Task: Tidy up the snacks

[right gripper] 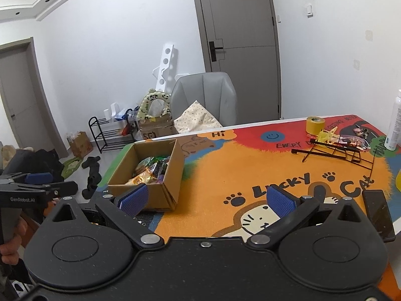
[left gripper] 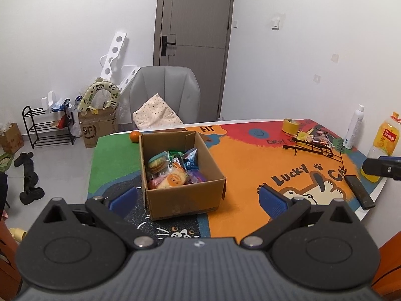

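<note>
Hovering over the worktop [right gripper: 225, 165], both grippers spread wide, empty

Left gripper [left gripper: 198, 198] faces the snack box [left gripper: 180, 175]; right gripper [right gripper: 208, 198] beside; best descend straight, pinching one packet.

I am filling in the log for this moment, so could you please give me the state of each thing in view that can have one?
Left gripper: open, empty.
Right gripper: open, empty.
Cardboard box: open on top, wrapped snacks inside.
Door: shut.
Wire rack: lying tipped over on the table mat.
Phone: lying flat, screen dark.
</note>
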{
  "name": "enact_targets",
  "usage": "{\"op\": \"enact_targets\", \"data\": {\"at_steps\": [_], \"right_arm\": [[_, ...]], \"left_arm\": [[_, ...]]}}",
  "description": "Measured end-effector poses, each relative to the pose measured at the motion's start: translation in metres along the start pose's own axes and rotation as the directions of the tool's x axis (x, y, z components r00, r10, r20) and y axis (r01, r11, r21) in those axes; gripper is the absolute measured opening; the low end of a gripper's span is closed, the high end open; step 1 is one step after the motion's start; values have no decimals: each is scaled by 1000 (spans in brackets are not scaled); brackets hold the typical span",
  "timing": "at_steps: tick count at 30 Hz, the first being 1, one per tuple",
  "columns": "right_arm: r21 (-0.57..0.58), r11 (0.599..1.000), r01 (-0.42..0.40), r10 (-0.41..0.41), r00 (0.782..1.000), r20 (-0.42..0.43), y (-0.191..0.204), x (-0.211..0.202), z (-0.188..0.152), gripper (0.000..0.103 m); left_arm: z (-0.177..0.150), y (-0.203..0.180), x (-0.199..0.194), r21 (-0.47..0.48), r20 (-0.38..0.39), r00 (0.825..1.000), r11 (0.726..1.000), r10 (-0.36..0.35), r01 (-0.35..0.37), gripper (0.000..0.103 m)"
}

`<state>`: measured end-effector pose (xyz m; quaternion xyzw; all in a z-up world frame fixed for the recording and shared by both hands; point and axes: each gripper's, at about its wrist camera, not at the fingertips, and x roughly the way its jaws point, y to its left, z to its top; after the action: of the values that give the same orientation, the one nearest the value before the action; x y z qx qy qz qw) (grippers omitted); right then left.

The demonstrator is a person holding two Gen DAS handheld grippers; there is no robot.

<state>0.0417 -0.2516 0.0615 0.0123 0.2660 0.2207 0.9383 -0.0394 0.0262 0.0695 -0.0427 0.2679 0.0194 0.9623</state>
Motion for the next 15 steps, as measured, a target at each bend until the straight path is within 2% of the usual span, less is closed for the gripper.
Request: {"op": "enact_targets", "data": {"at_steps": [15], "right_arm": [[30,999,28,-28,999,21,-7,-6,2,103]], "left_arm": [[0,-2,-2,14,2,1000,1000,-7,7,103]]}}
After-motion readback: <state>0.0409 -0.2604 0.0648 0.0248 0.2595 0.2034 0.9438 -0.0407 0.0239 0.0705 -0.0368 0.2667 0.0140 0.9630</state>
